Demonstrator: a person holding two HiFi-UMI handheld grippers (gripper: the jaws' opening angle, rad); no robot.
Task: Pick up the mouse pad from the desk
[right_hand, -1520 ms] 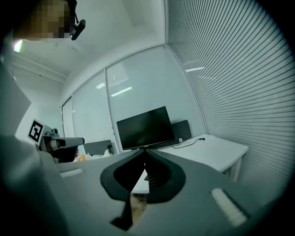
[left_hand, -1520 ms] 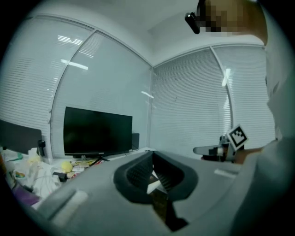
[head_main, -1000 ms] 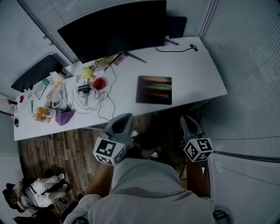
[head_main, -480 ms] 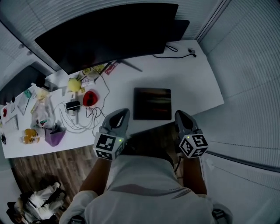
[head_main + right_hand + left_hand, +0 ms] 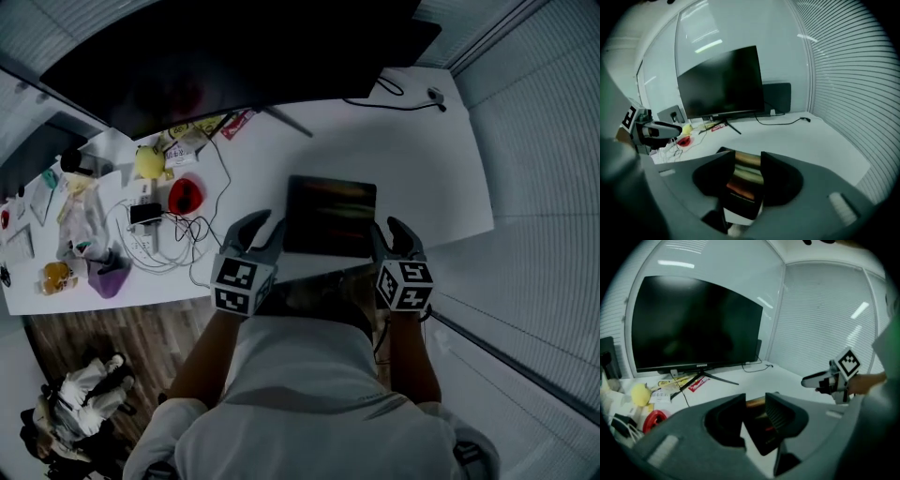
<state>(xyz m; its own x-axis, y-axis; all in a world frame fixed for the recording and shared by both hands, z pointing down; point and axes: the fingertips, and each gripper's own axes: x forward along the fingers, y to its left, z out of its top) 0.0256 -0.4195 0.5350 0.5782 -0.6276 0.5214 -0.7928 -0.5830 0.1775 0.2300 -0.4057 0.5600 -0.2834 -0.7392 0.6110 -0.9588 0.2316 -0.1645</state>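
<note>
The mouse pad point(image 5: 330, 216) is a dark rectangle with red and green streaks, lying flat near the front edge of the white desk point(image 5: 422, 169). My left gripper point(image 5: 265, 228) is just off the pad's left edge and my right gripper point(image 5: 392, 230) just off its right edge. Both sets of jaws are opening. In the left gripper view the jaws point(image 5: 754, 404) stand apart, with the pad point(image 5: 761, 437) showing past the gap, not pinched. The right gripper view shows the same: the jaws point(image 5: 747, 159) are parted, and the pad point(image 5: 745, 180) lies beyond them.
A large dark monitor point(image 5: 216, 56) spans the back of the desk. Left of the pad lie a red object point(image 5: 186, 194), a yellow ball point(image 5: 148, 161), tangled white cables point(image 5: 178, 234) and a purple item point(image 5: 108, 281). A black cable point(image 5: 403, 94) runs at the back right.
Both grippers have come forward from over the floor to the desk's front edge, one on either side of the pad. Their jaws, shut before, now stand apart.
</note>
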